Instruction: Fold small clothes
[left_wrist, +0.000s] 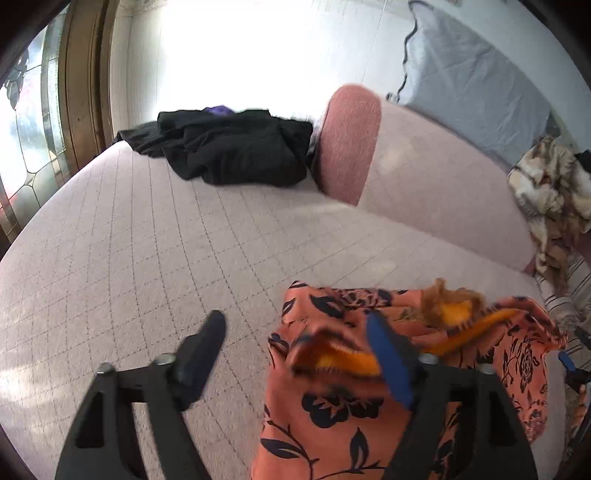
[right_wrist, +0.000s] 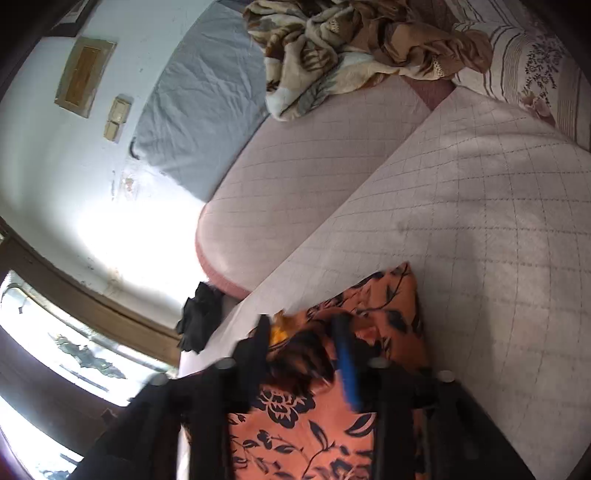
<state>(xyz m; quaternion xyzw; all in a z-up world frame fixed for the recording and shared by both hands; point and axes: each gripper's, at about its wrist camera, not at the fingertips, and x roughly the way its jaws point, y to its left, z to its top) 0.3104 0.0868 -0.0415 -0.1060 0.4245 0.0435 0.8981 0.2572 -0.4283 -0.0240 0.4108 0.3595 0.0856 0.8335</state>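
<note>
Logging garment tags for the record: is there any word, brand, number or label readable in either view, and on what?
None can be read.
The orange flowered cloth shows only its print, no tag.
The black clothes show no label.
The wall plate and switches carry no legible marks.
The blanket and pillow bear only patterns.

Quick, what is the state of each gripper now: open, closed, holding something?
Left gripper: open, holding nothing; the floral garment lies beside one finger.
Right gripper: cannot be told; the floral garment sits between its fingers.
</note>
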